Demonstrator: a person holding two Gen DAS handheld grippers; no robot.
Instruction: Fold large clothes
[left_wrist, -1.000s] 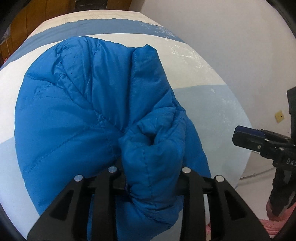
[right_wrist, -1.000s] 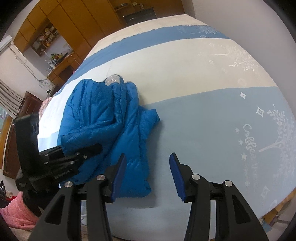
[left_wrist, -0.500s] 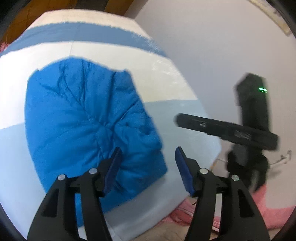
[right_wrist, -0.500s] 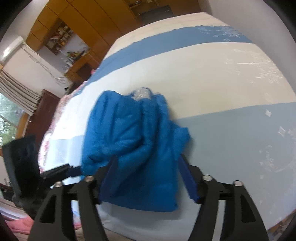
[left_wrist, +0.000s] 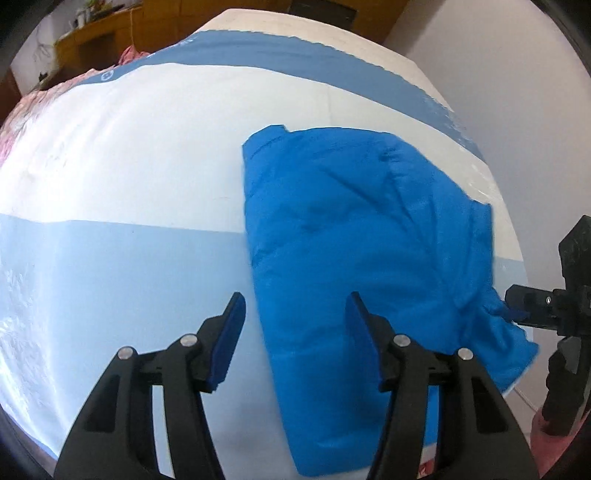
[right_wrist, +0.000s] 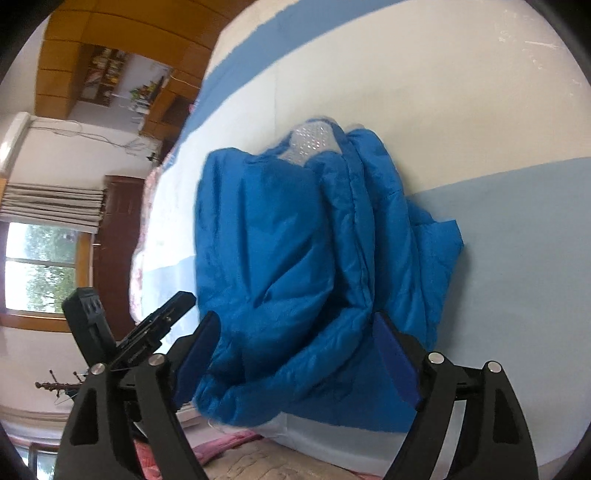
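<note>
A bed (left_wrist: 147, 166) covered in white, pale-blue and darker blue bands is filling the room. A plain white wall (left_wrist: 498, 74) is running along one edge of it. Wooden cabinets (right_wrist: 110, 37) with open shelves are standing beyond the far edge, and daylight is coming through a window (right_wrist: 40, 269) under gathered blinds.

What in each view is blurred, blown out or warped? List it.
Left wrist: fisheye bulges the bed; jacket soft with motion blur, quilting smeared. Right wrist: window blown out; jacket's near hem blurred; black vignette rings the corners.
</note>
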